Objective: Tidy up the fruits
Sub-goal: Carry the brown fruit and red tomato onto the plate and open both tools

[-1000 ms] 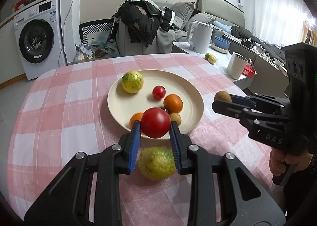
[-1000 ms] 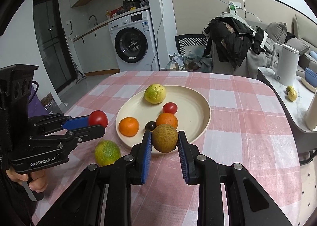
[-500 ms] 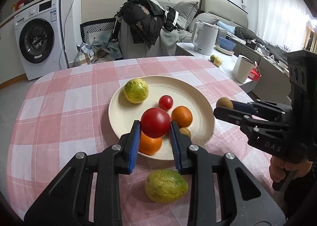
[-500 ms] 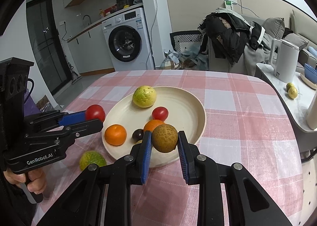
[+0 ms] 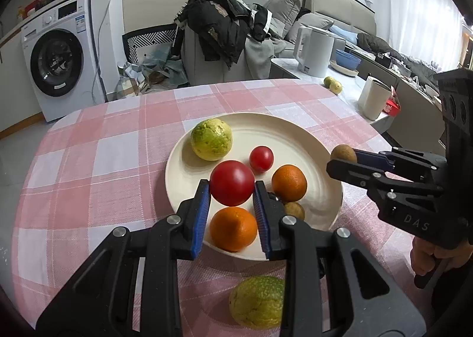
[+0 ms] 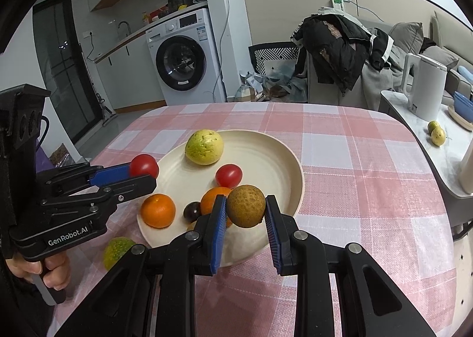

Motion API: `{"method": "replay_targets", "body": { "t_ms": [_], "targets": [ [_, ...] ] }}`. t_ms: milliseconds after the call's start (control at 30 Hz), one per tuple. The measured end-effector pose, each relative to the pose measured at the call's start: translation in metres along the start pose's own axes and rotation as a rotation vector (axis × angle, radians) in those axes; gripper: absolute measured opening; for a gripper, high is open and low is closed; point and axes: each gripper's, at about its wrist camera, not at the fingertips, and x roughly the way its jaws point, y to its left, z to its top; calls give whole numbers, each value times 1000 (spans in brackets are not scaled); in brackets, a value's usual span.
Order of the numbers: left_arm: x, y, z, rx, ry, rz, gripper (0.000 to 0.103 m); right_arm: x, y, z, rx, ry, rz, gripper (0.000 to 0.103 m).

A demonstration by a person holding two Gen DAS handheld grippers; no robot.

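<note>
Two fruits were carried to the plate (image 5: 319, 144) at once, one per tool. The left gripper (image 5: 232, 187) was clamped on a red tomato (image 5: 232, 186), held clear above the near left part of the plate, presumably so it could be set down without knocking the oranges below. The right gripper (image 6: 245, 207) was clamped on a brown fruit (image 6: 245, 206), poised over the near right rim for the same reason. On the plate lay a yellow-green fruit (image 5: 211, 139) at the far left, a small tomato (image 5: 261, 158), two oranges (image 5: 289, 182) and smaller fruits. One green fruit (image 5: 258, 301) remained on the checked cloth (image 5: 103, 159), near the plate's near edge. Only the right view showed a dark fruit (image 6: 192, 211) between the oranges; only the left view showed the green fruit whole.
</note>
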Motion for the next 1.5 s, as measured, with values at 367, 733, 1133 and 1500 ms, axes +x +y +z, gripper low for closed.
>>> {"method": "replay_targets", "body": {
  "t_ms": [367, 733, 1133, 1500],
  "targets": [
    [19, 4, 2, -2, 23, 0, 26, 14, -8, 0, 5, 25, -17, 27],
    [32, 10, 3, -4, 42, 9, 26, 26, -12, 2, 12, 39, -23, 27],
    [39, 14, 1, -10, 58, 12, 26, 31, -15, 2, 18, 48, -33, 27],
    [39, 12, -2, 0, 60, 41, 27, 31, -13, 1, 1, 59, -47, 31]
  ]
}}
